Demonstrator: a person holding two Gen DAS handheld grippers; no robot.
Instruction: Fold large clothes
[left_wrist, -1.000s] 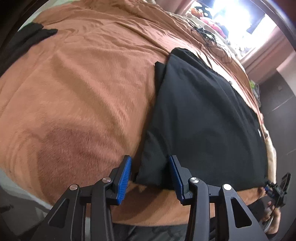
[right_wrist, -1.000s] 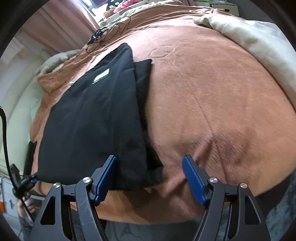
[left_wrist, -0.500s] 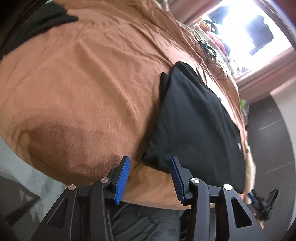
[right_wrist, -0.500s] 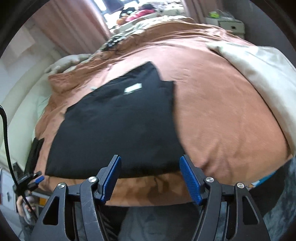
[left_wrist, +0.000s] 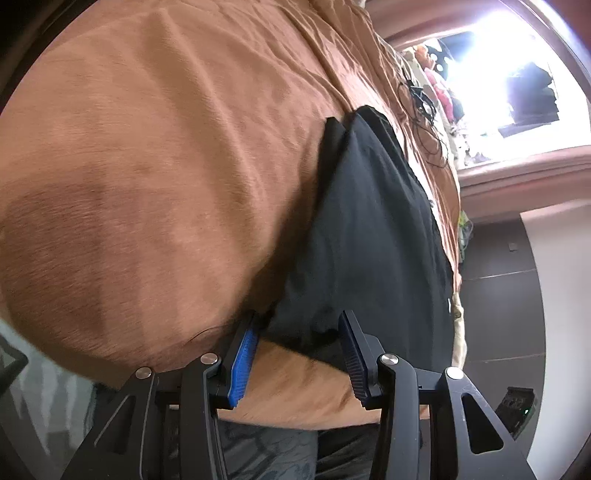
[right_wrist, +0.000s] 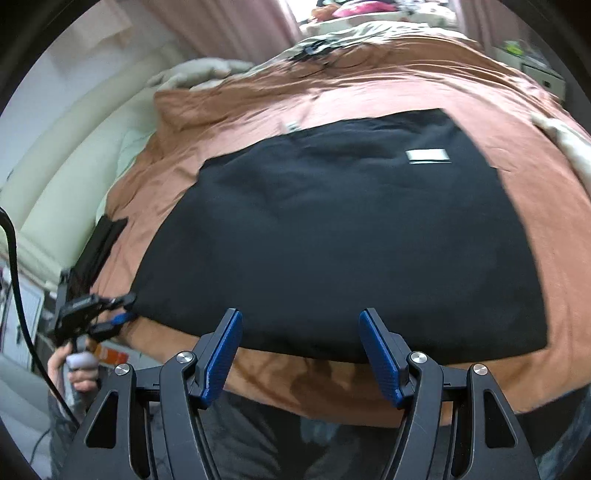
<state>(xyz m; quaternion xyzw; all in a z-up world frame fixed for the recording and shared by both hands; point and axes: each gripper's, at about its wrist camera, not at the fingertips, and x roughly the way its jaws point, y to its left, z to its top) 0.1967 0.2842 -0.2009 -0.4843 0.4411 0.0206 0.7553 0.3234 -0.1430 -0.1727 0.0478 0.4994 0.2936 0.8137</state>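
A wide brown blanket covers the bed in front of me, wrinkled toward the far end and smooth near the edge closest to me. On it lies the black garment, folded into a broad flat rectangle, its near hem running along just short of the bed's edge. A small white label shows on its upper right part. Cream cushions line the left side of the bed, and a pale cloth lies at the right edge.

My right gripper hangs over the garment's near hem, jaws parted wide with nothing between the blue pads; they press on nothing.

My left gripper sits at the garment's near left corner. The jaws stand partly open on either side of that corner, and I cannot tell whether the pads touch the cloth. From the right camera this gripper shows small at the corner, with my hand on its handle.

A tangle of black cable lies on the far end of the blanket.
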